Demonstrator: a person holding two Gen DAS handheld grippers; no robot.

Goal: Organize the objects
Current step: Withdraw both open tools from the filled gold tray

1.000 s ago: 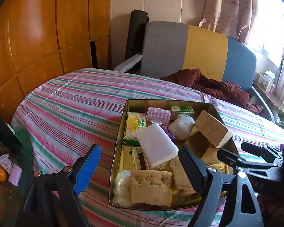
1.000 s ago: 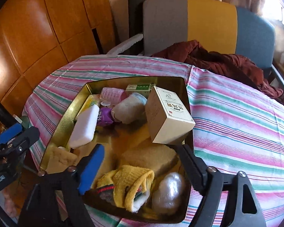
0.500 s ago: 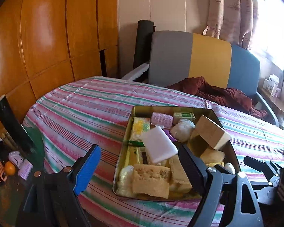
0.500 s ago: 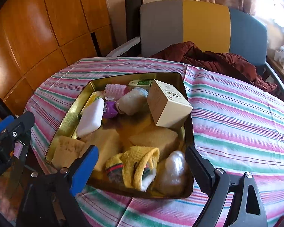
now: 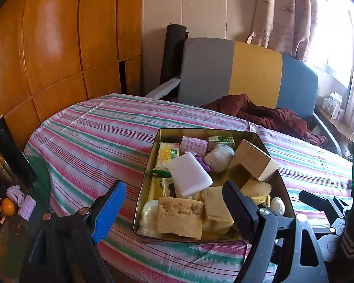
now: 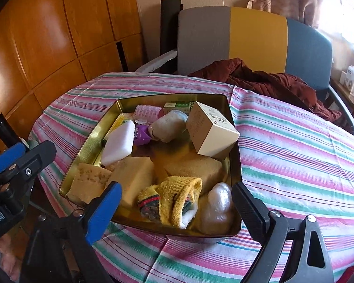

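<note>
One gold metal tray (image 6: 233, 127) on the striped-cloth worktop (image 6: 295, 155) holds three tan sponges (image 6: 134, 176), one white soap bar (image 6: 119, 143), one cardboard box (image 6: 210, 129). Left gripper (image 5: 174, 202) and right gripper (image 6: 177, 205) both spread, empty.

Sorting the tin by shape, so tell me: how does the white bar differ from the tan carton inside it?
The white bar is flat, plain and round-cornered; the tan carton is a tall, sharp-edged box with printed text. The white bar lies low on other items near the gold tin's left wall; the tan carton sits tilted on one edge against the right wall. Both are inside the tin, and neither is gripped.
</note>
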